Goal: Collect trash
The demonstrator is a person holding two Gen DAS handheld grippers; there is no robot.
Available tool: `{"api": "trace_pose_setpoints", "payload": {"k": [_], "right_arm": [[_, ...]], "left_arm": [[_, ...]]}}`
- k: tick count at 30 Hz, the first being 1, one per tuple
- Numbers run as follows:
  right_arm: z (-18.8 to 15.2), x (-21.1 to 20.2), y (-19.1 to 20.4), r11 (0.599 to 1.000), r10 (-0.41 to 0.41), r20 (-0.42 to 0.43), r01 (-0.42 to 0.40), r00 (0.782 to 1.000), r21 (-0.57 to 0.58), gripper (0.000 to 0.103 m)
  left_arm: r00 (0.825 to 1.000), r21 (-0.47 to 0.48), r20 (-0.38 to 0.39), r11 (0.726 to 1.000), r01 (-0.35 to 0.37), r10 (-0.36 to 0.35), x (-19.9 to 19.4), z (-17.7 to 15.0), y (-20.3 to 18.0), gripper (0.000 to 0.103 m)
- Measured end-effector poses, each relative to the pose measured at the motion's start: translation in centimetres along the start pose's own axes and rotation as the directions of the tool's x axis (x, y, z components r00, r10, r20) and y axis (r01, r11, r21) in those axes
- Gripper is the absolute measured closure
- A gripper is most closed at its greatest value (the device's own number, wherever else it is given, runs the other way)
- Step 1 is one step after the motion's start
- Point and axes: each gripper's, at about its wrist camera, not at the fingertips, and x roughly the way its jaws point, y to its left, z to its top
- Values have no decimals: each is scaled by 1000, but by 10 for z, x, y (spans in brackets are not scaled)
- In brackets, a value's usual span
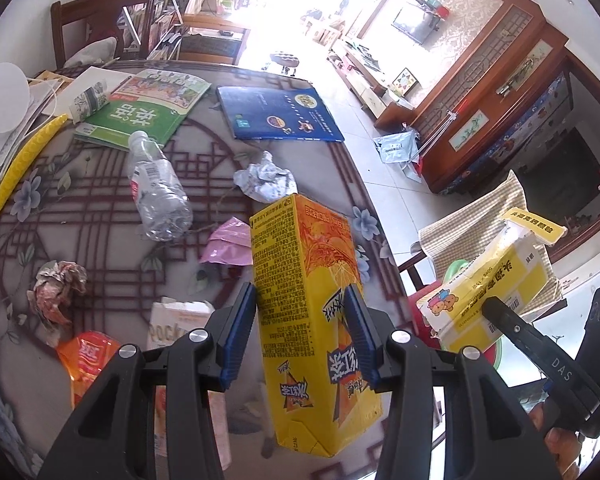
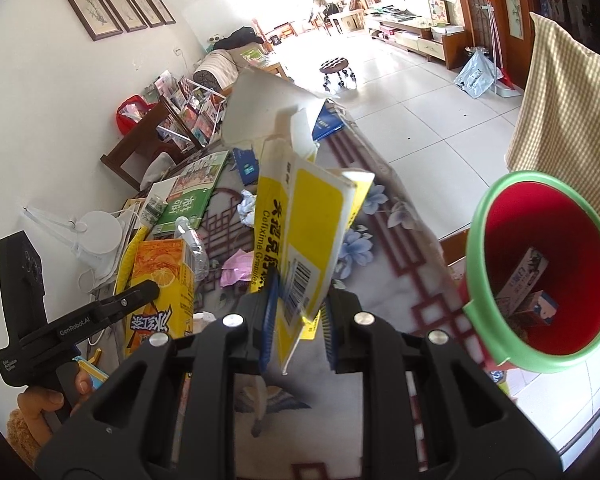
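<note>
A bright tiled living room with wooden cabinets lies behind a table (image 1: 112, 184) covered in a flower-and-lattice cloth, and the litter on it reads as the job in hand. At the far left lie a yellow curved strip (image 1: 24, 160) and a green textbook (image 1: 148, 112), which look like belongings rather than rubbish, as does the blue book (image 1: 276, 114) further along. Between them a clear plastic bottle (image 1: 158, 192) lies on its side, with a crumpled wrapper (image 1: 58, 292) and an orange packet (image 1: 86, 356) nearer the camera, a silvery foil ball (image 1: 266, 180) and a pink wrapper (image 1: 230, 244) toward the middle; all of these seem left for later passes. The left gripper (image 1: 300, 332) clamps the yellow juice carton (image 1: 308, 312) across its narrow sides, blue pads pressed against the card, so the carton rides tilted and clear of the cloth. Further right, the right gripper (image 2: 298, 320) is closed thinly on the flattened edge of a torn yellow medicine box (image 2: 304, 224), whose open flaps stick up because it is pinched near the barcode end. At the far right, just off the table's edge, stands the red bin with a green rim (image 2: 540, 264), already holding a couple of small cartons. Both loads are held high, probably so they can pass over the rim and drop in.
</note>
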Motion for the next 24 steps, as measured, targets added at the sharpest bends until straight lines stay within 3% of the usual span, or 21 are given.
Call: {"api": "trace_pose_setpoints", "payload": {"k": [12,24], "right_arm": [[6,-25,-58,999,-30,23,29,999,45,82],[5,-65,-134,978,-144,82,129,986,161,82]], "left_arm": [[1000,40,-10,999,6,-6,10,-11,-50,60],[994,182,-61,978,101,-91,48,-9,-140,60]]}}
